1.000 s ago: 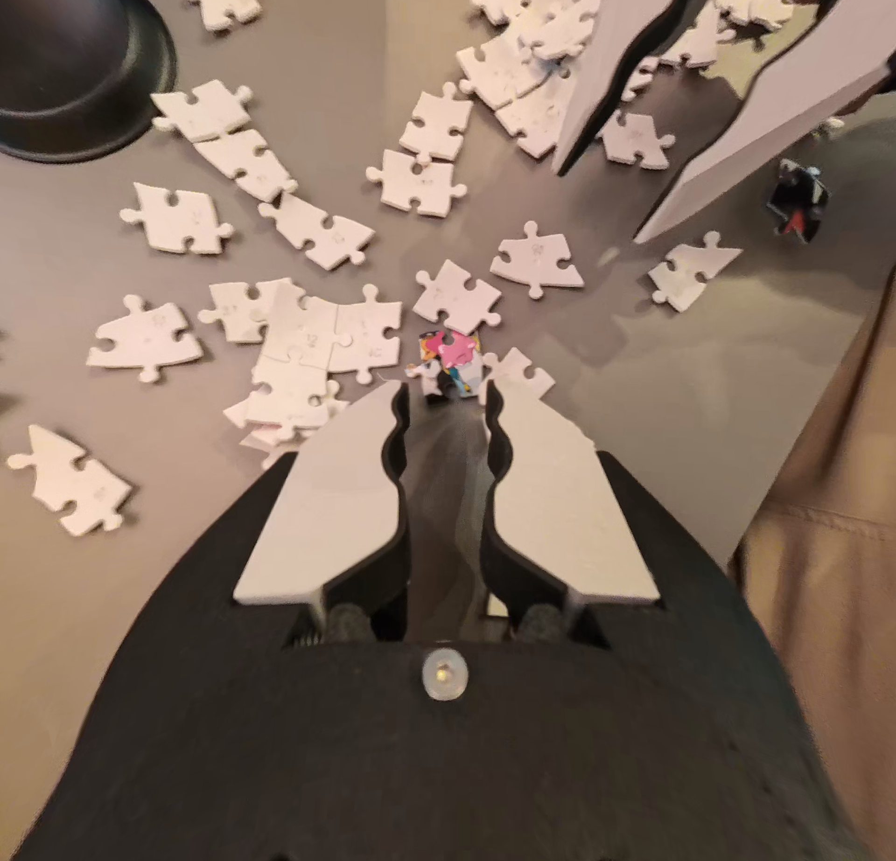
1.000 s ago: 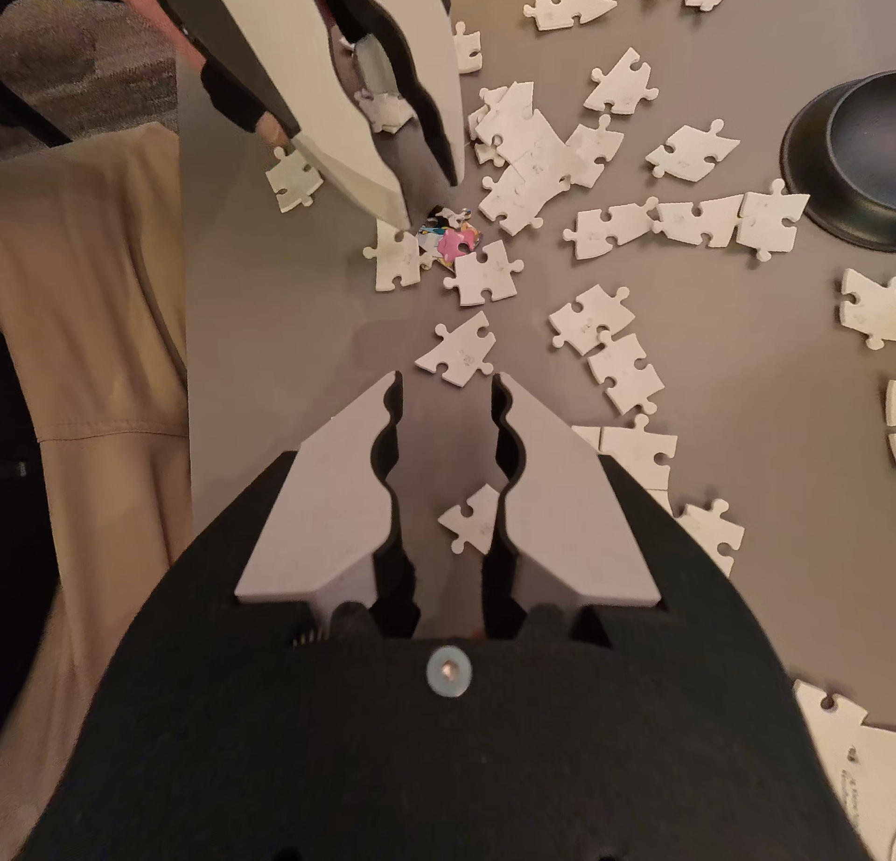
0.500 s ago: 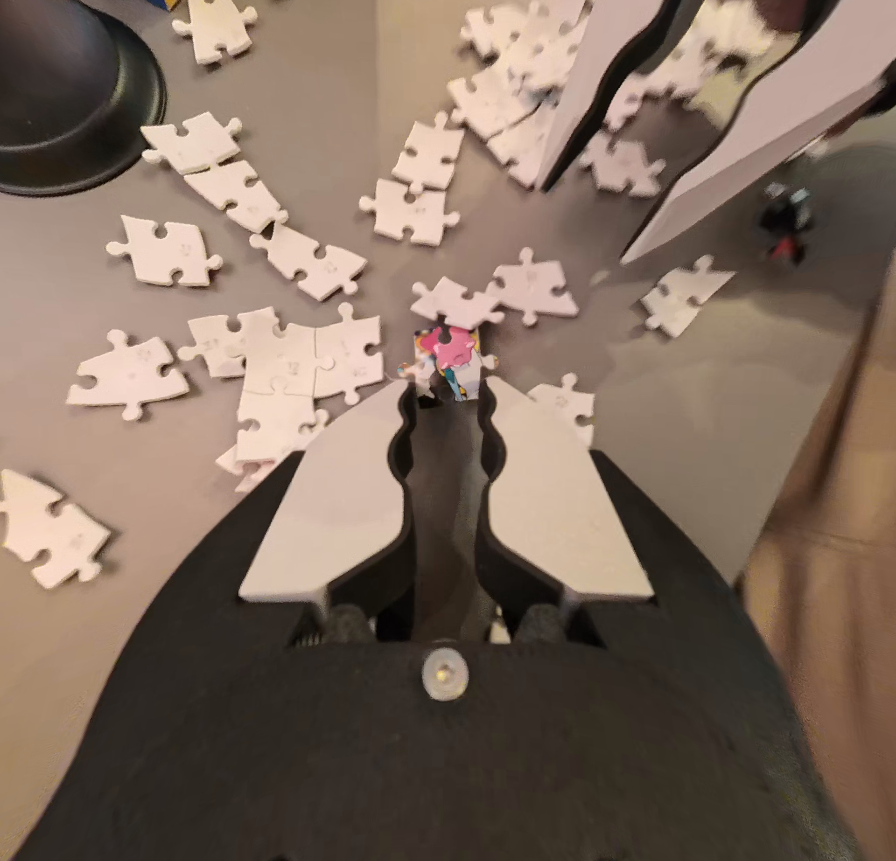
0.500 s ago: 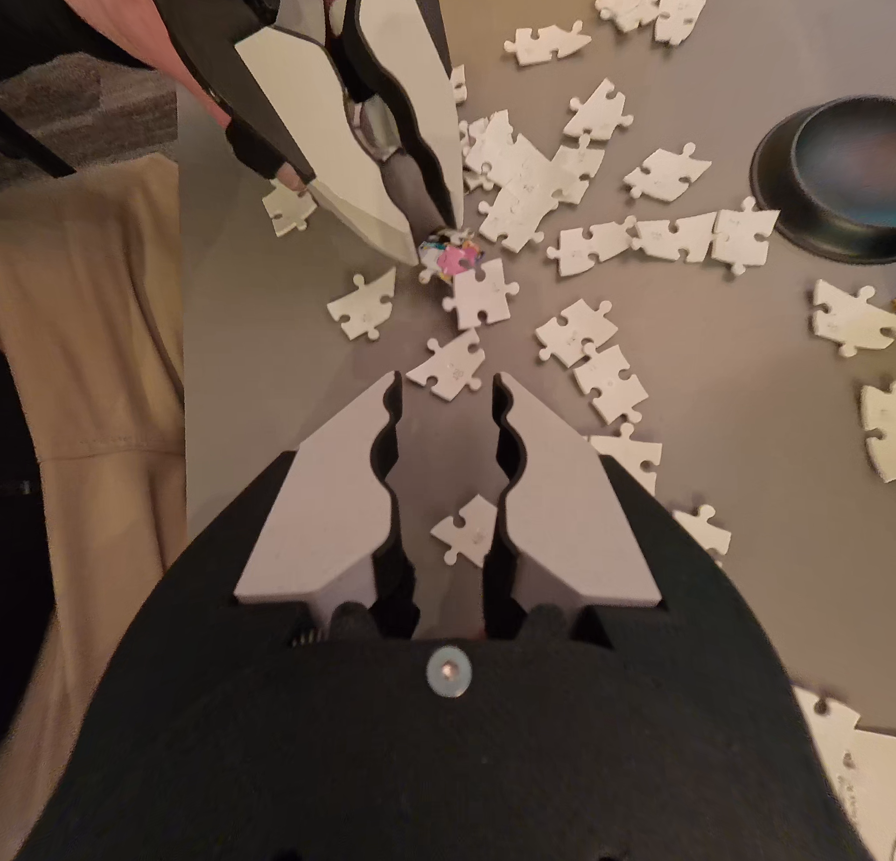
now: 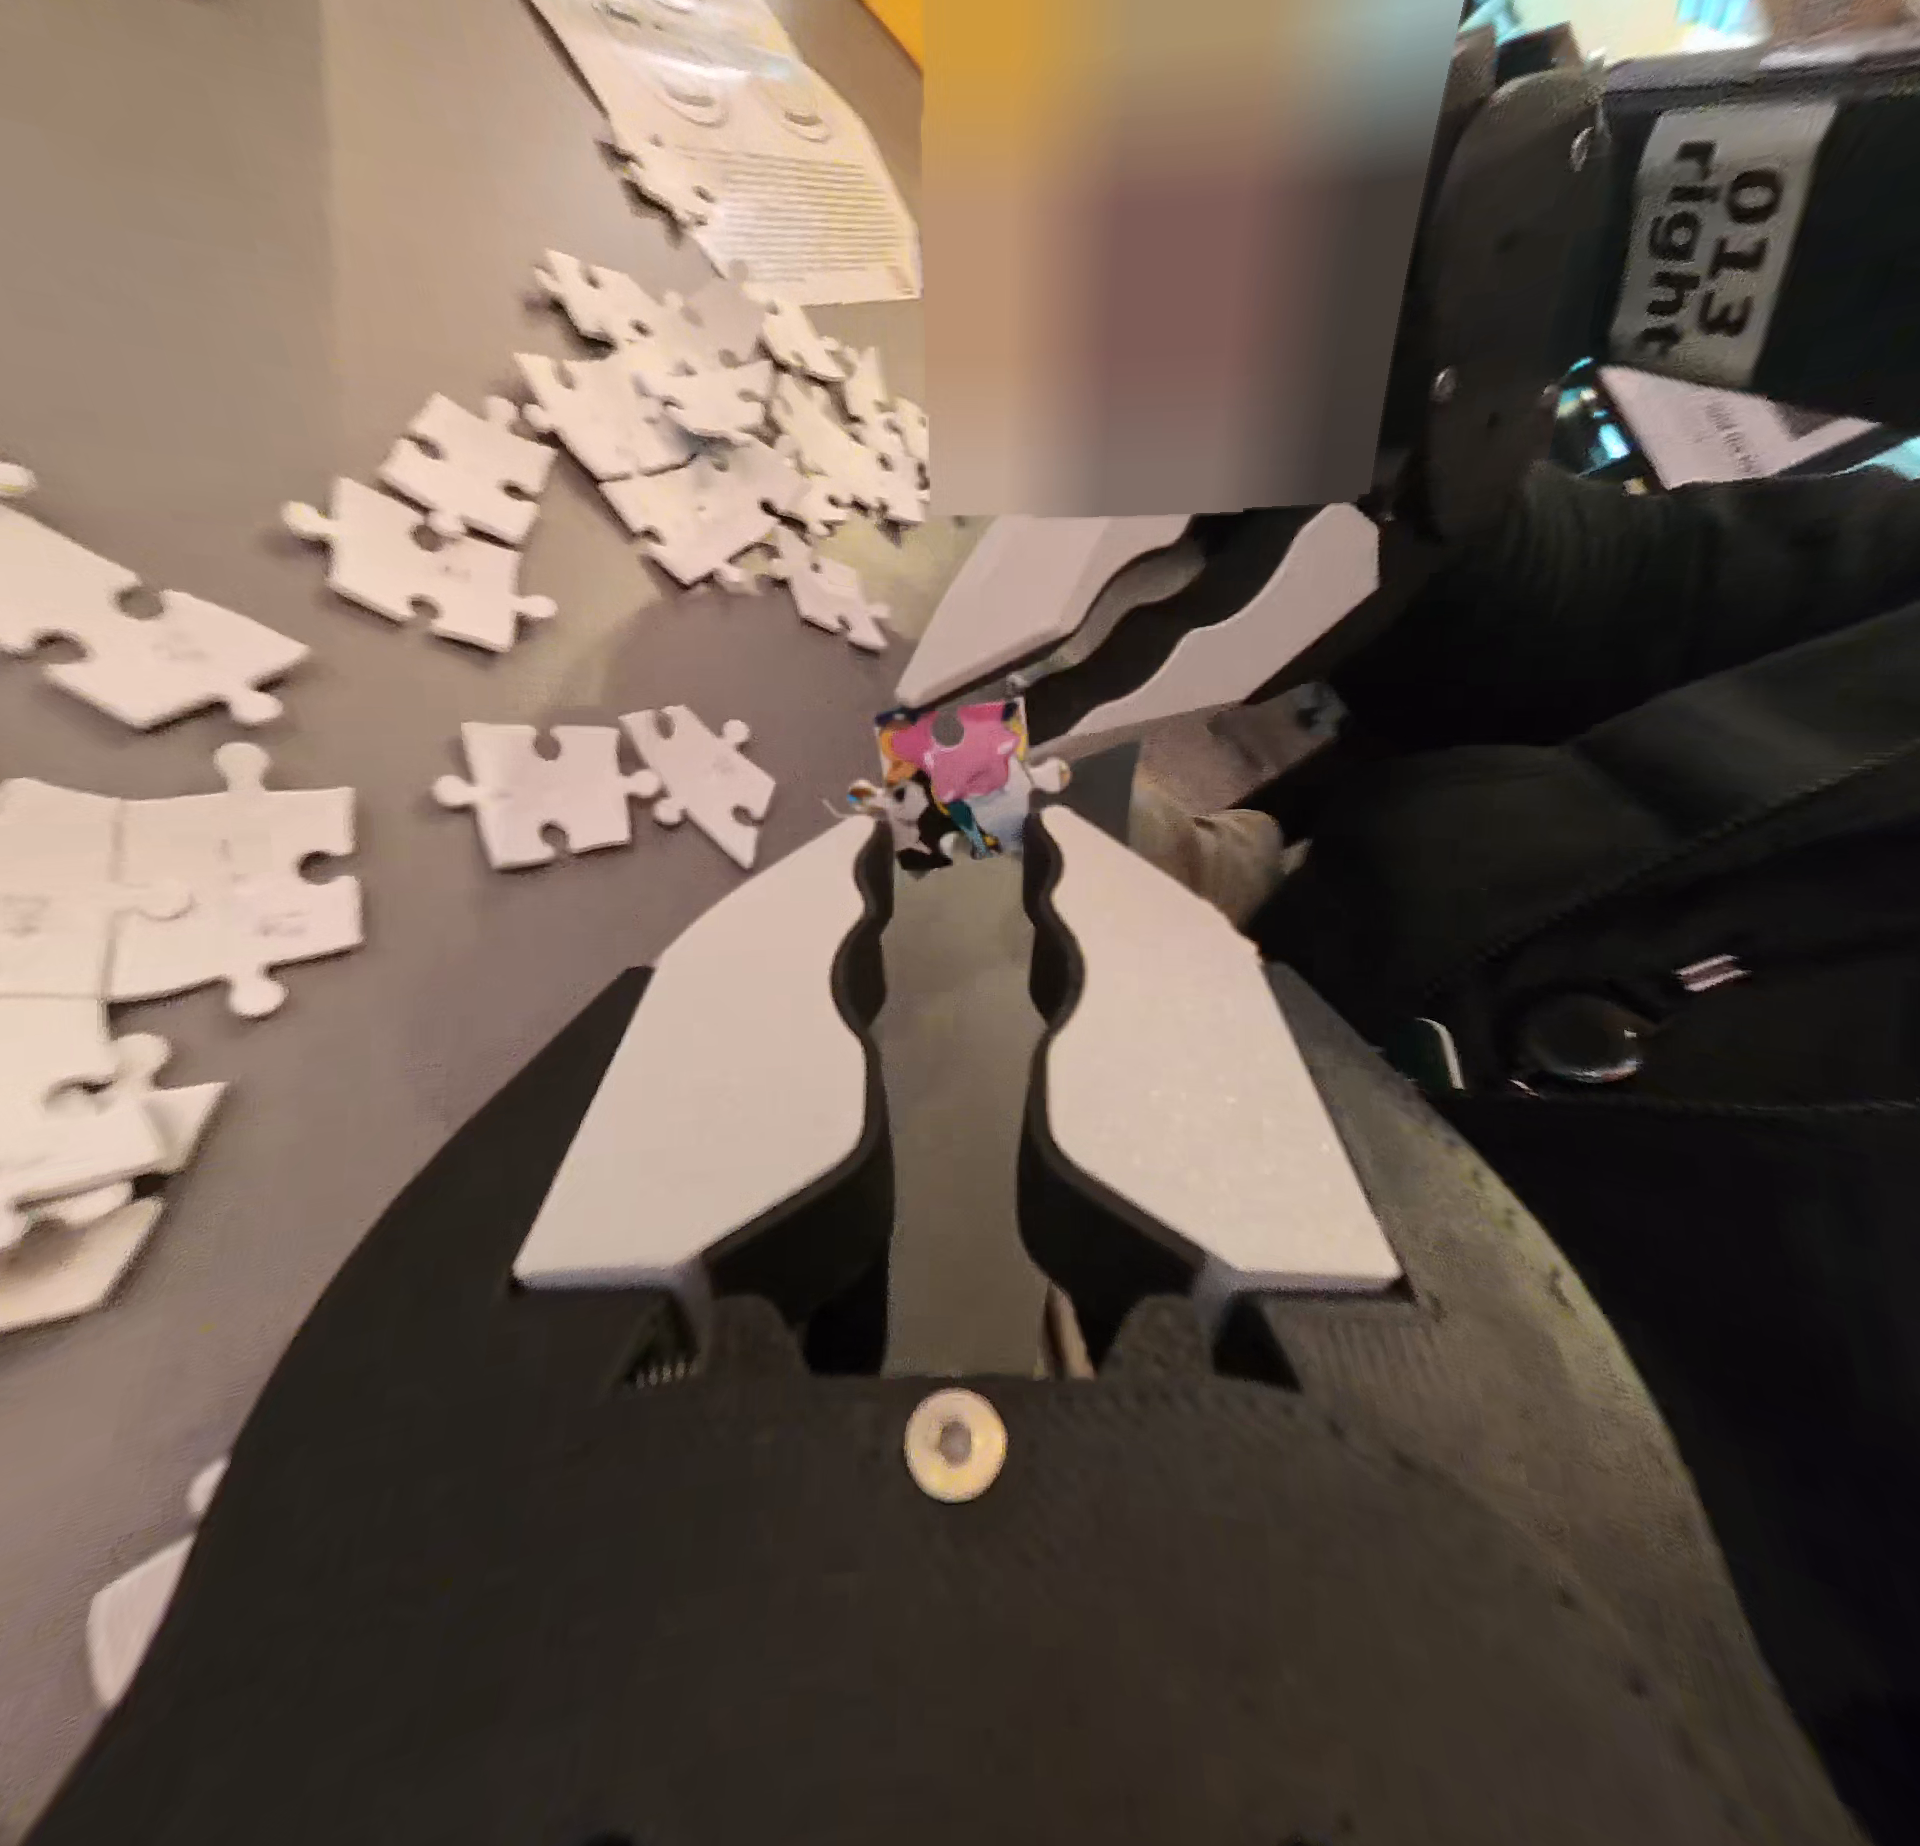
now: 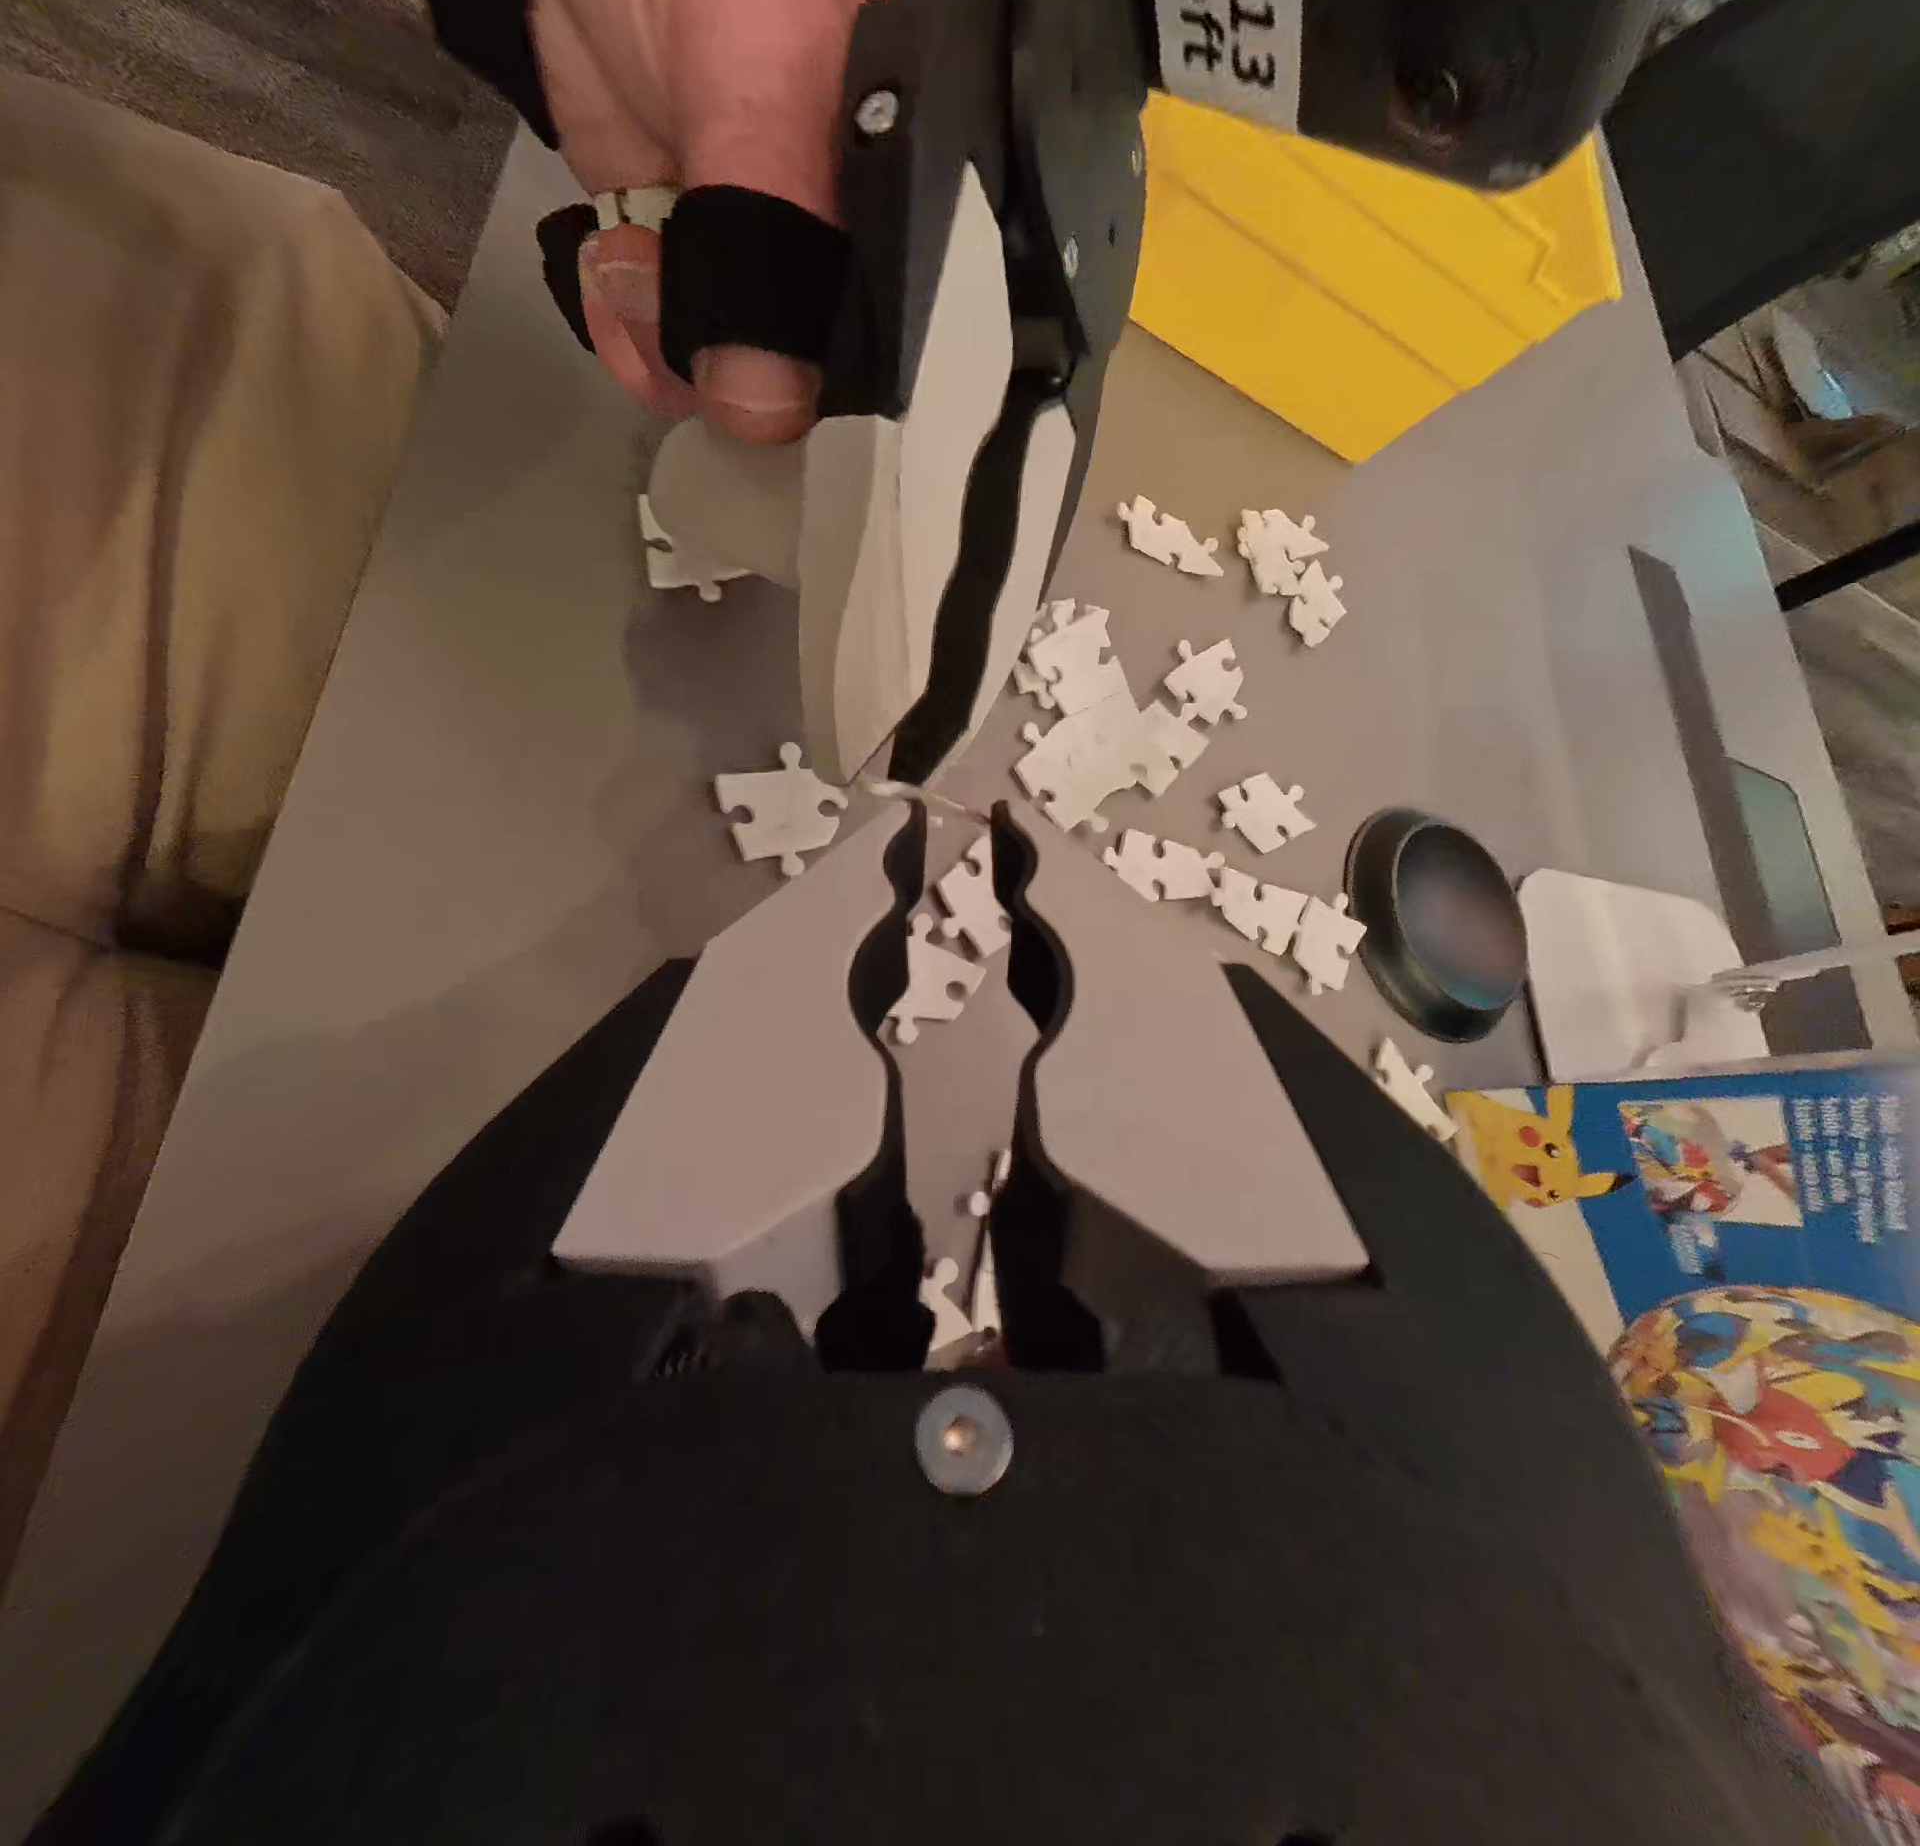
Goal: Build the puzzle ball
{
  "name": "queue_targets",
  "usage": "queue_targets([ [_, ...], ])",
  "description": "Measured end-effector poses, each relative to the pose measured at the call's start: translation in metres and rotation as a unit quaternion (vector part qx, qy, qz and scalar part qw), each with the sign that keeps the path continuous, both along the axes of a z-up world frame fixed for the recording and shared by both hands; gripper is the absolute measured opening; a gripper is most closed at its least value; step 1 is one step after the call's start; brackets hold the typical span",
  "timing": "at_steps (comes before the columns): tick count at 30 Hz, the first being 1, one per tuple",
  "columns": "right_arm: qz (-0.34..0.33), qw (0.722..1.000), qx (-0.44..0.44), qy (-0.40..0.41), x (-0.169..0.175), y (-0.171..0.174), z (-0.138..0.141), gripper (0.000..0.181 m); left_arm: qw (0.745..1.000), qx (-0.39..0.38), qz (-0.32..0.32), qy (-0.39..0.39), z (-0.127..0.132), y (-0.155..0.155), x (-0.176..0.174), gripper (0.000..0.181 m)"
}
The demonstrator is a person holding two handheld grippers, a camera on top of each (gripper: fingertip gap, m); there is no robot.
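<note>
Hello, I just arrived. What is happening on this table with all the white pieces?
A person is building a puzzle ball with two handheld grippers. The left gripper and the right gripper both pinch one colourful puzzle piece, lifted above the grey table. Many loose pieces lie face down, white side up. Nothing assembled is visible yet.

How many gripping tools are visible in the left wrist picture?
2. The left tool fills the foreground; the right tool enters from the right beyond it. Both tips are at the coloured puzzle piece. None seems hidden.
</note>
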State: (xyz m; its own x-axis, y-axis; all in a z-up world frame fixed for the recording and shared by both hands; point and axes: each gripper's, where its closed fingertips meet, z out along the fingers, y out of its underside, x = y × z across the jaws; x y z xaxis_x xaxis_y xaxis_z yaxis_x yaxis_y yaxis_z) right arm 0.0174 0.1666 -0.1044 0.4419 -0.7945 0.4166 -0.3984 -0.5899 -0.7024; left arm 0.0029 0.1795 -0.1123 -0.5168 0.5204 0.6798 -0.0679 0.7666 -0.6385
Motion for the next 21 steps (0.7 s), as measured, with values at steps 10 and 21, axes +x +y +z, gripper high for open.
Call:
queue_targets([
  [10,0.01,0.999,0.039,0.015,-0.007,0.001,0.001,0.0,0.999,0.016,-0.02,0.042,0.003,0.006,-0.003,0.024],
  [21,0.079,0.995,0.021,0.055,-0.016,0.03,-0.007,0.0,0.995,0.024,-0.095,0.008,-0.004,0.025,-0.02,0.0],
])
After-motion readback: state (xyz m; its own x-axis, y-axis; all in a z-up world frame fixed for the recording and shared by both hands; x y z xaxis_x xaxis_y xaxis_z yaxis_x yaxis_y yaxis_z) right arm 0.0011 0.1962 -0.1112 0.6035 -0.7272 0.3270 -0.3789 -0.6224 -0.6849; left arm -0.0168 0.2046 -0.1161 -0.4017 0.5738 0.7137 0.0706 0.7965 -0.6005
